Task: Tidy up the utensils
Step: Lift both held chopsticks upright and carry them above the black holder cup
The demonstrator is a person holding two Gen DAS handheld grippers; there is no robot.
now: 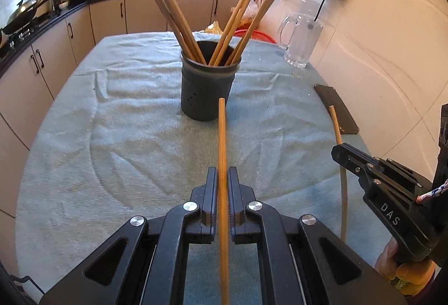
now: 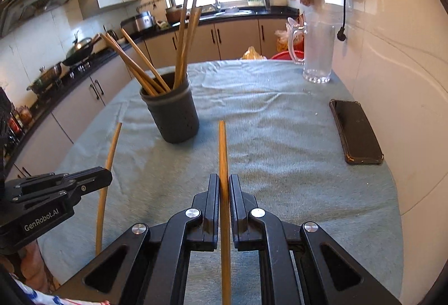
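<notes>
Two chopsticks are held at this moment, one in each gripper. The left gripper (image 1: 223, 173) is clenched on one chopstick (image 1: 222, 137), which runs forward between the pads and points toward the dark holder (image 1: 208, 86). The right gripper (image 2: 224, 181) is clenched in the same way on a second chopstick (image 2: 223, 148). In the left wrist view the right gripper (image 1: 340, 151) is seen to the right of the holder and nearer to the person. Both tips are seen in front of the holder, not yet over its mouth.

The holder stands upright on the blue-grey cloth (image 1: 112, 123), and several chopsticks (image 1: 168, 8) are already leaned inside it. A phone (image 2: 355, 131) lies to the right of the holder, and a glass jug (image 2: 316, 53) stands behind it on the right.

The step in hand is judged to be the carrying of the two sticks to the holder. For the next move, each tip must probably be brought above the rim, tilted steeper and lowered inside before the pads are released.
</notes>
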